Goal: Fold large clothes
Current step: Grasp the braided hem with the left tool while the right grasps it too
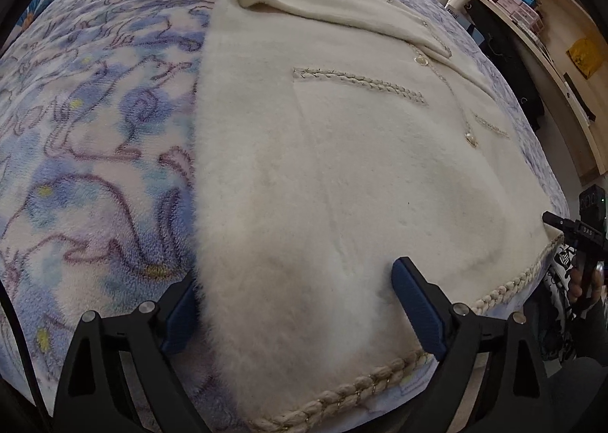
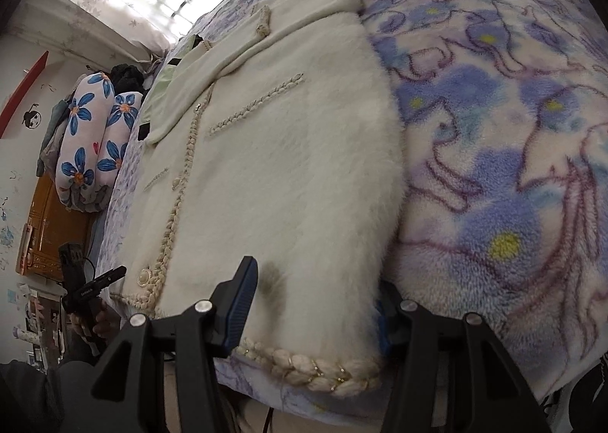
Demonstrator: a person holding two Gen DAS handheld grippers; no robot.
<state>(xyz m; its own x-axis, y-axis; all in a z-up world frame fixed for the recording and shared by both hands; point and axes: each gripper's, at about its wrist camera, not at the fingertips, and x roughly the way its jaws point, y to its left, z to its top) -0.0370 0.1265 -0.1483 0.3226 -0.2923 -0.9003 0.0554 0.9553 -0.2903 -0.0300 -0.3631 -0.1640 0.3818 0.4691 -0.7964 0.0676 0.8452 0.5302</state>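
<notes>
I keep both claws, left (image 1: 304, 304) and right (image 2: 315, 304), spread wide, gripping nothing, straddling the fluffy cream braid-trimmed coat's (image 1: 342, 167) hem corners on the blue floral fleece bed (image 1: 95, 129).

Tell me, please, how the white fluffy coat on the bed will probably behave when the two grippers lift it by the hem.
The white fluffy coat is probably floppy: it lies flat, following the floral blanket, so the middle should sag. Its thick pile looks fairly heavy and may slip between the left gripper and right gripper pads. The braided hem trim probably gives firmer hold.
</notes>
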